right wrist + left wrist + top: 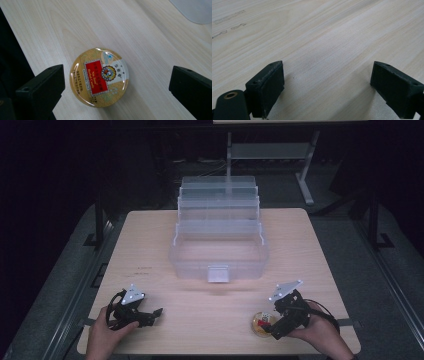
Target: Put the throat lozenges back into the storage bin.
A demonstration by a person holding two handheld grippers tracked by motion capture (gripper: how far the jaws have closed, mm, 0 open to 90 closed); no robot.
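Straddling the round candy tin (99, 77), the right gripper (116, 92) is held wide open, apparently for a grasp; the left gripper (327, 90) is parked open-jawed over bare table (319, 37).

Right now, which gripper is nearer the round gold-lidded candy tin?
Right. The right gripper hangs just over the round gold-lidded candy tin, jaws open either side of it. The left gripper sits open across the pale wooden table at the near-left corner, nothing between its jaws.
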